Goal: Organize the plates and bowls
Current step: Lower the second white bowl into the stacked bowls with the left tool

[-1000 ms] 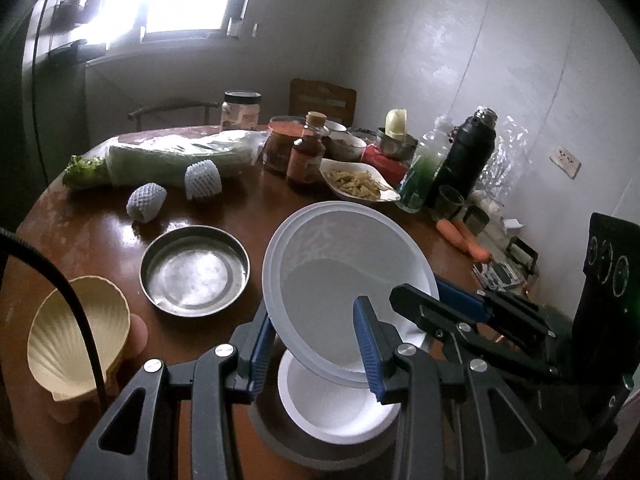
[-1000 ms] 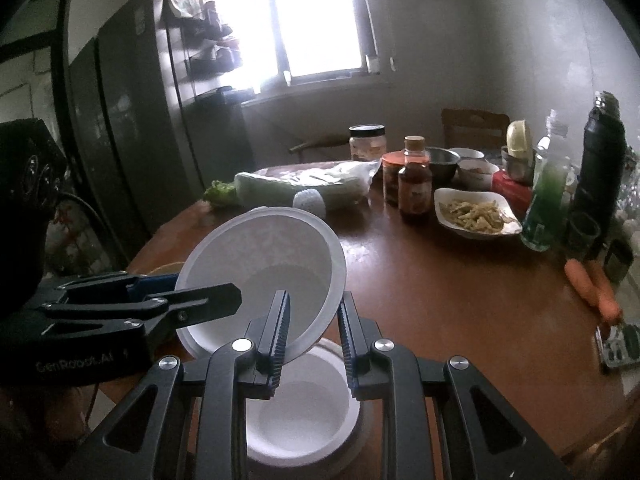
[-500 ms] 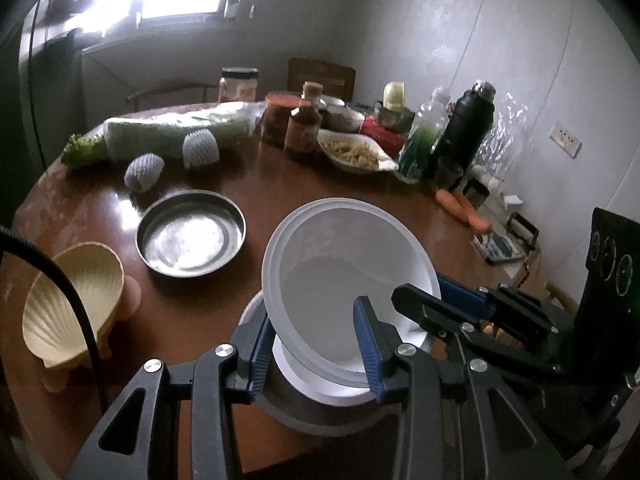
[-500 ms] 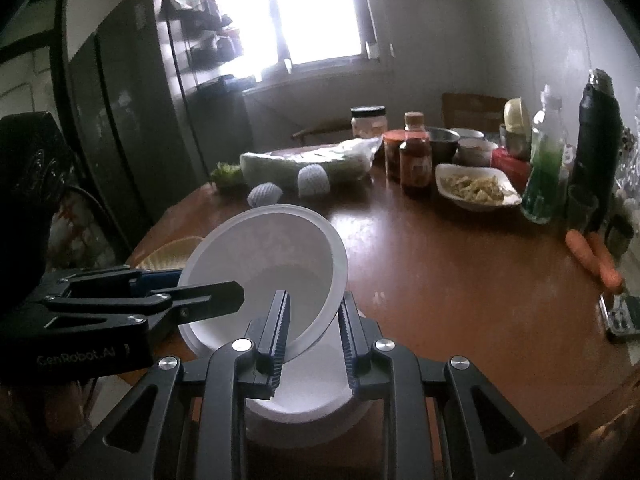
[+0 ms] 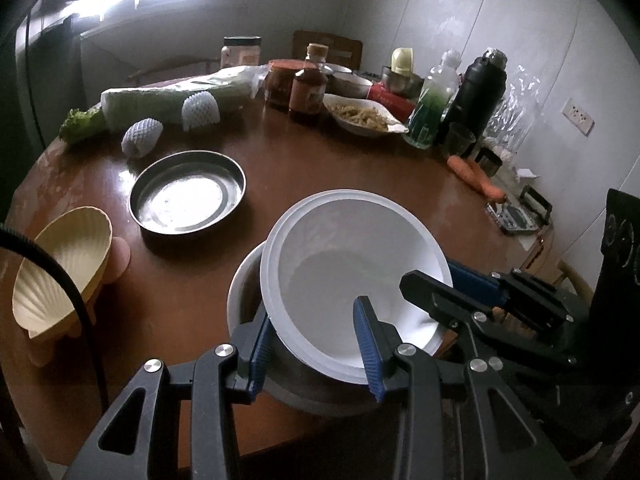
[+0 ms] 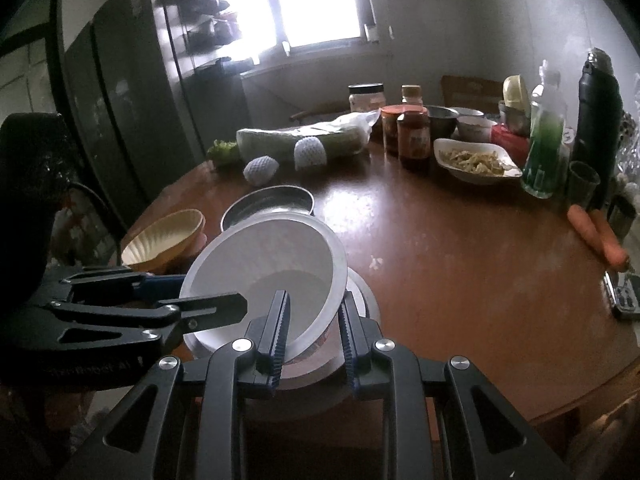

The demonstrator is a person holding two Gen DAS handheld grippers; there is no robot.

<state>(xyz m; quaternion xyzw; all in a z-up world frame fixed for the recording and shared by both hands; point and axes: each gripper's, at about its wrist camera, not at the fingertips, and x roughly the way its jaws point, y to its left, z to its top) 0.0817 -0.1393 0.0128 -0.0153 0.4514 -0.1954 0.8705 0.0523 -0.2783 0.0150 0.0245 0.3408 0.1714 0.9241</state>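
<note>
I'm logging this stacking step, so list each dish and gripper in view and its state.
white bowl: tilted, held by both grippers above the grey bowl.
grey bowl: upright on the table, under the white bowl.
metal plate: flat on the table, empty.
shell-shaped dish: upright, empty.
noodle dish: holding food.
left gripper: clamped on the white bowl's rim.
right gripper: clamped on the rim.
</note>
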